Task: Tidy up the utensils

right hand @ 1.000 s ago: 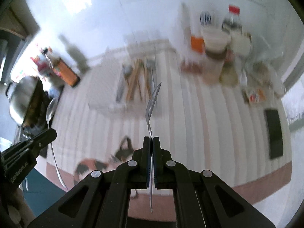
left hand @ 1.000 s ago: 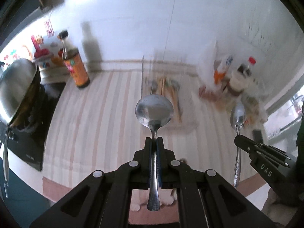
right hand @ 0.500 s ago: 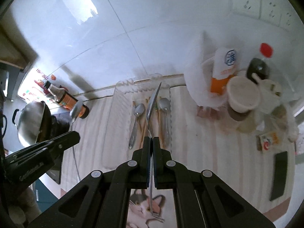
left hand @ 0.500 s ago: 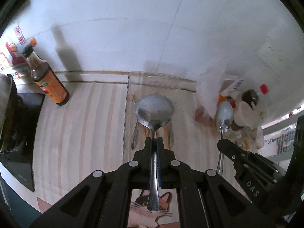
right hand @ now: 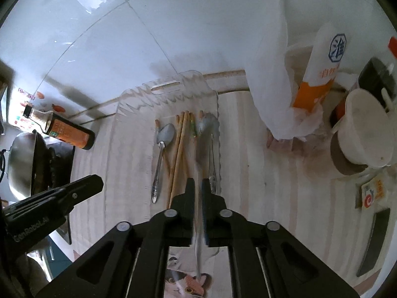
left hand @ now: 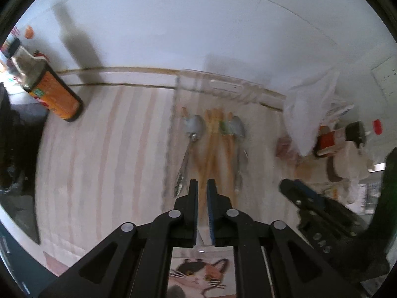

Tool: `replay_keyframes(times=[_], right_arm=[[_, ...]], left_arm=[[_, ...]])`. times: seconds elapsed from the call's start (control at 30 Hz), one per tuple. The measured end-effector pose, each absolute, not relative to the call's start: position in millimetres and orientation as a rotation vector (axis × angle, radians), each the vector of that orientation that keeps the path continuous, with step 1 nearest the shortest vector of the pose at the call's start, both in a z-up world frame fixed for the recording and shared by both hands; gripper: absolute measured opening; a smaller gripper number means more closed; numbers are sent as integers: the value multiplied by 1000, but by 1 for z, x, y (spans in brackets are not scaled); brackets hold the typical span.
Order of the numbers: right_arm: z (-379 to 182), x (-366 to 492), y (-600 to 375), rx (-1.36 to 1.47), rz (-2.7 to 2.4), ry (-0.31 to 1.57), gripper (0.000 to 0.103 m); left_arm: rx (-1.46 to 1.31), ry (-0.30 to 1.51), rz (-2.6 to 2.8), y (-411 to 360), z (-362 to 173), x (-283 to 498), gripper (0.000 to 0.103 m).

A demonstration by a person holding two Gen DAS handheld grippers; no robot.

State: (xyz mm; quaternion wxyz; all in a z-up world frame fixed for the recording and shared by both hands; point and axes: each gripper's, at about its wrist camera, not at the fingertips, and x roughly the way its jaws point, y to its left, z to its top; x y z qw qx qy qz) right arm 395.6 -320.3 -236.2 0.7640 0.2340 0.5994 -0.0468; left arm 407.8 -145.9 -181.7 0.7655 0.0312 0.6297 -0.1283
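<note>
**Two grippers over the tray**

Both pairs of fingers have just been parting: left gripper (left hand: 202, 182) empty, right gripper (right hand: 197, 181) slack around a blurred spoon (right hand: 199, 226). Beyond lies the clear tray (right hand: 129, 134) holding spoons and chopsticks (right hand: 179, 146). Only the right view shows the wok (right hand: 21, 164).

my left wrist camera rides behind the left gripper (left hand: 202, 186) and looks steeply down along its fingers at the striped counter (left hand: 99, 149), close above the clear tray (left hand: 173, 129). my right wrist camera sits the same way behind the right gripper (right hand: 197, 185), just as steep, a bit further right. both views share the tray, the orange-labelled bottle (left hand: 52, 92) at far left, the white wall (right hand: 173, 24) and the cat picture (right hand: 183, 283) at the bottom edge. each view catches the other gripper at its side.
</note>
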Motion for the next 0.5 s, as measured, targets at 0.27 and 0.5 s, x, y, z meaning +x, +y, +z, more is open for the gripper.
replay_keyframes(times=[0.27,0.5], right_arm=[[-229,374,-326,433,-176,1276,49],[-223,341,-317,335,-231,1250,92]], left_arm=[[209,1196,-123,-127,-176,380,70],[209,1127,-104,-113,-173,351,103]])
